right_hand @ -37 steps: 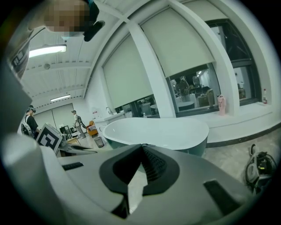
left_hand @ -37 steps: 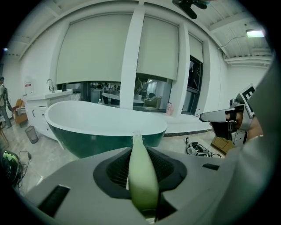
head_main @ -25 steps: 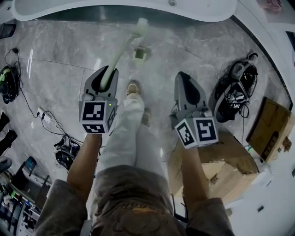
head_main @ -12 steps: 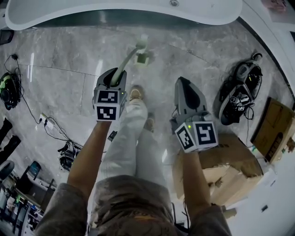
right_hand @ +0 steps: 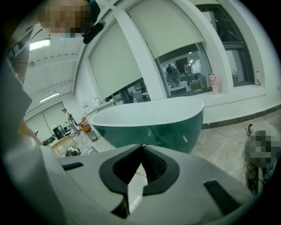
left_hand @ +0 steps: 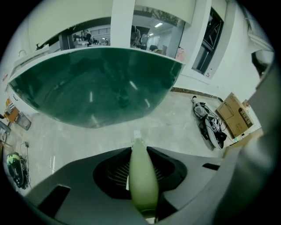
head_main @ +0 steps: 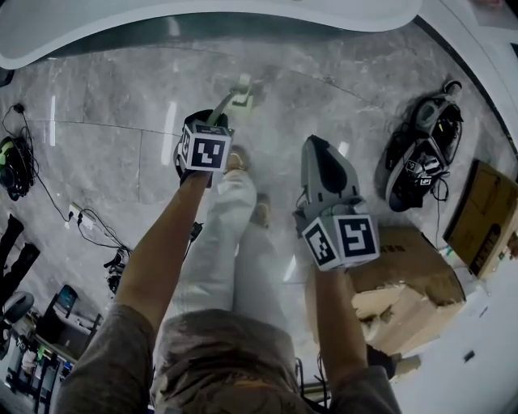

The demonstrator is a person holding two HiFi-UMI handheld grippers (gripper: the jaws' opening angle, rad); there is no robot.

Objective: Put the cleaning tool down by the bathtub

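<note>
Left gripper view: left claw [left_hand: 139, 148] clamped on the pale green cleaning tool [left_hand: 143, 182], pointed at the floor [left_hand: 178, 125] before the green bathtub [left_hand: 96, 85]. Right claw [right_hand: 141, 147] closed, empty.

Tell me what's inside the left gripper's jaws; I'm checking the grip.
The cleaning tool's pale green handle, clamped in the left gripper. Most of the tool's head is hidden behind it.

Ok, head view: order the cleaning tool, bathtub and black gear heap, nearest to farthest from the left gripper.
1. cleaning tool, held in the jaws of the left gripper.
2. bathtub, ahead, along the top.
3. black gear heap, on the floor, far right.
</note>
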